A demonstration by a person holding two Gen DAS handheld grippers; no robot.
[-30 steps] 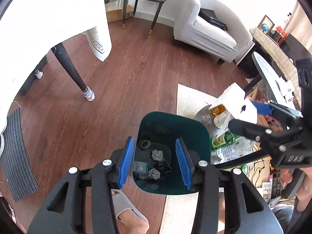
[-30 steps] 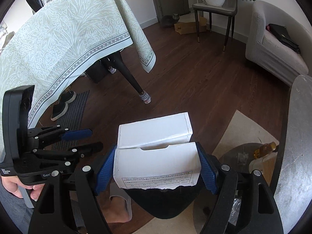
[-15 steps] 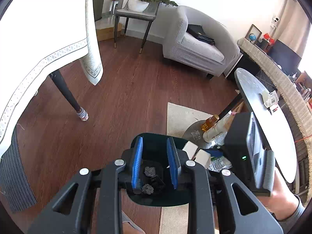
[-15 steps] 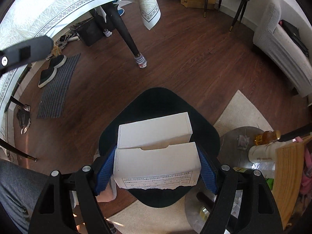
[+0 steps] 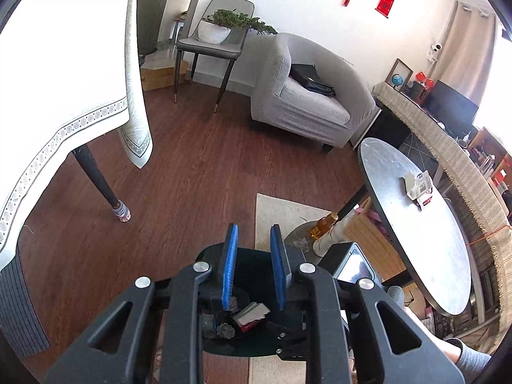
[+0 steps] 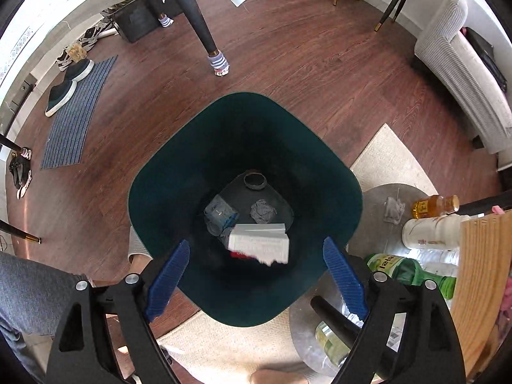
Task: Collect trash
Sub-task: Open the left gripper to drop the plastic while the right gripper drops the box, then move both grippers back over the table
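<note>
The right gripper [image 6: 256,275], jaws just opened wide and empty, is hanging over the dark green bin [image 6: 179,172] where the released white box [image 6: 259,244] is now lying among crumpled trash, while the left gripper [image 5: 253,268], jaws narrowing on nothing, is idling, so another piece comes next.

Bin [image 6: 192,166]: dark green outside, near-black inside. Box [image 6: 260,245] in it: white w/ red underside showing. Crumpled paper [image 6: 263,211]: grey. Packet [image 6: 220,212]: blue-grey. Floor [image 6: 304,60]: reddish-brown wood grain. Rug [image 6: 387,160]: cream, plain. Mat [image 6: 80,112]: grey w/ dark stripes. Tablecloth [image 5: 64,64]: pale green-white, dotted border band. Table-leg sock [image 6: 219,62]: grey/white stripes. Armchair [image 5: 307,105]: light grey, ribbed. Bottles: one amber [image 6: 432,206], one white [image 6: 432,228], one green [image 6: 406,270]. Wall hangings [image 5: 385,0]: red. Pads on both grippers: blue, frames black.
</note>
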